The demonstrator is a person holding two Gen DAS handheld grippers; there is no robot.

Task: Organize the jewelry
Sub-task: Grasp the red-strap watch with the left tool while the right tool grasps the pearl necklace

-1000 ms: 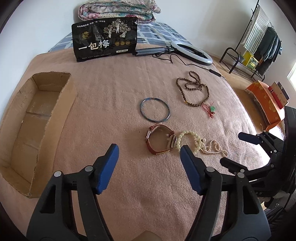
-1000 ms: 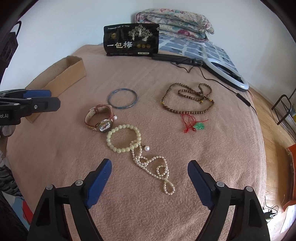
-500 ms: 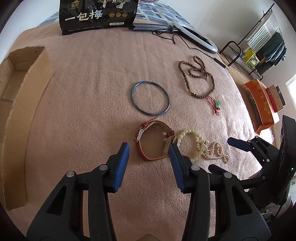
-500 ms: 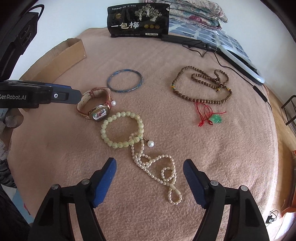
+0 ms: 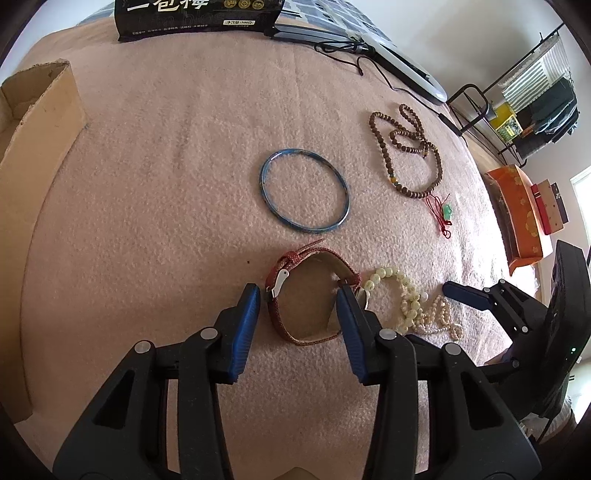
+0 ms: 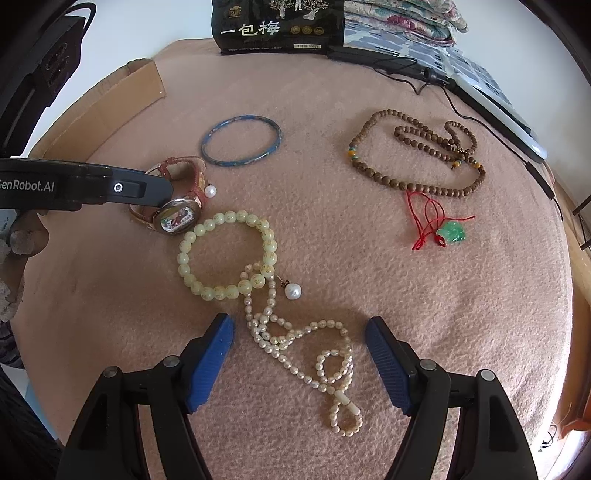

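A red-strapped watch [image 5: 291, 258] lies on the pink blanket, between the blue pads of my left gripper [image 5: 299, 310]. The jaws are closing on it, and I cannot see them pressing it. In the right wrist view one left finger [image 6: 110, 188] reaches over the watch [image 6: 177, 218]. My right gripper [image 6: 299, 343] hangs open low over a pearl necklace [image 6: 291, 334]. That necklace overlaps a pale bead bracelet [image 6: 183, 258]. Farther back lie a blue bangle [image 5: 264, 181] and a brown bead necklace [image 5: 413, 192] with a green pendant [image 6: 452, 232].
A cardboard box [image 5: 40, 122] stands open at the left edge of the bed. A black printed bag [image 5: 199, 14] and a ring light [image 5: 406, 70] with its cable lie at the back. An orange box [image 5: 517, 206] and a clothes rack stand off the bed to the right.
Both grippers have sunk toward the blanket. The left jaws narrowed and now straddle the watch. The right jaws closed in a little over the pearl necklace.
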